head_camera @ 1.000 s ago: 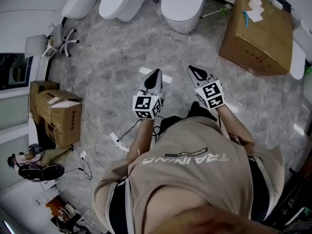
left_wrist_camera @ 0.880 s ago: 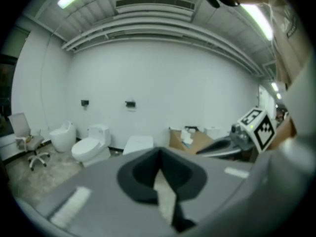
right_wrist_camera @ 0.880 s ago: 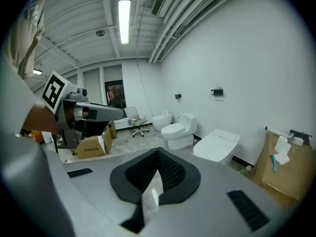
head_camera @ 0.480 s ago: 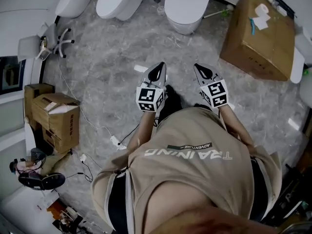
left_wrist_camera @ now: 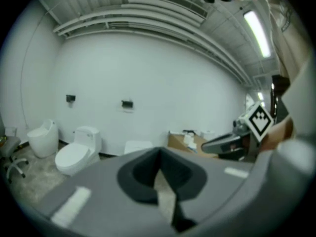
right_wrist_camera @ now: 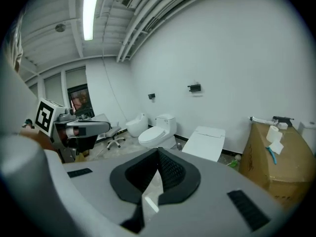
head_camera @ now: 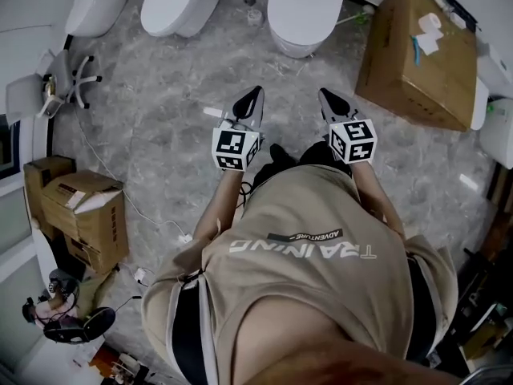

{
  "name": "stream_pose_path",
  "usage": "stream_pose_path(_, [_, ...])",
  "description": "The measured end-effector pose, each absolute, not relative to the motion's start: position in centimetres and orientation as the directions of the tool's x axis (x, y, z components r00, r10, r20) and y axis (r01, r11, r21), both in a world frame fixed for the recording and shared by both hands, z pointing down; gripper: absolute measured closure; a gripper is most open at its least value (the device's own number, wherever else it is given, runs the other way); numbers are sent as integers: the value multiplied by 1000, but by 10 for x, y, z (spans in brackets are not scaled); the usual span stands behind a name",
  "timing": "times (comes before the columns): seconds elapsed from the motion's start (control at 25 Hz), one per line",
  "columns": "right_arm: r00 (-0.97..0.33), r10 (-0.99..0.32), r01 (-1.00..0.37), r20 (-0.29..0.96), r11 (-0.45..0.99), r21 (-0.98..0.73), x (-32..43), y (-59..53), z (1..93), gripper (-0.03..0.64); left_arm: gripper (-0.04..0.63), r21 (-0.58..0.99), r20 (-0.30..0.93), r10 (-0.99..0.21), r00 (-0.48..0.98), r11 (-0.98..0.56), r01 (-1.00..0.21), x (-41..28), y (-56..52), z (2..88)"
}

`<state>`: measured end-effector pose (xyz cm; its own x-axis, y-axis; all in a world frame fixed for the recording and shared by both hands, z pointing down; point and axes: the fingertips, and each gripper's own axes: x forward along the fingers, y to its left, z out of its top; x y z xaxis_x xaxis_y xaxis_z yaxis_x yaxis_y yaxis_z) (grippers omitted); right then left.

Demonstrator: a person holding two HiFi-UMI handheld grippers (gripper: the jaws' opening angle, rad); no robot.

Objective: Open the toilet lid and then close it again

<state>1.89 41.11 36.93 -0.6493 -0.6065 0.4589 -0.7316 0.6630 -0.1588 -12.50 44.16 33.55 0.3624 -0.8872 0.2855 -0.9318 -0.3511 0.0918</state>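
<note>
Gripping state, left gripper (head_camera: 254,97): jaw tips pressed together with nothing between them; only grey floor shows through the slit lower down.
Gripping state, right gripper (head_camera: 326,96): the same, tips meeting and empty.
Gripper pose: both are held out in front of the person's chest, side by side but apart. They point toward the far wall, are raised off the floor and touch nothing.
Square toilet (head_camera: 307,5): white, low and boxy, standing at the far edge of the floor against the wall. It is ahead of both grippers and well apart from them.
Lid (right_wrist_camera: 205,142): down and closed, a plain flat white slab with rounded corners.
Neighbours: an oval toilet (head_camera: 181,2) stands to its left, lid also down. A round-bodied toilet (head_camera: 94,2) stands further on, toward the far left corner.
Cardboard box (head_camera: 419,54): at the floor's right edge, just beside the square toilet, with a paper roll (head_camera: 428,22) on top.
Floor (head_camera: 160,135): grey marbled tiles.
Head view only: the person's beige shirt, stacked cartons (head_camera: 80,211) at the left edge and an office chair (head_camera: 72,83) near the round-bodied toilet.
Gripper views only: the white wall with a small dark fitting (right_wrist_camera: 194,88), the ribbed ceiling and a strip light (right_wrist_camera: 89,13). Each view also shows the other gripper off to one side.
Left gripper view: its own jaws hide most of the square toilet, leaving only a strip of the lid visible.
</note>
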Motion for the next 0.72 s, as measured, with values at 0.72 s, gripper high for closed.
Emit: stream_pose_path(0.72, [-706, -537, -669, 462, 719, -186, -52, 207, 402, 606, 592, 104, 400, -870, 289, -271, -957, -190, 250, 342])
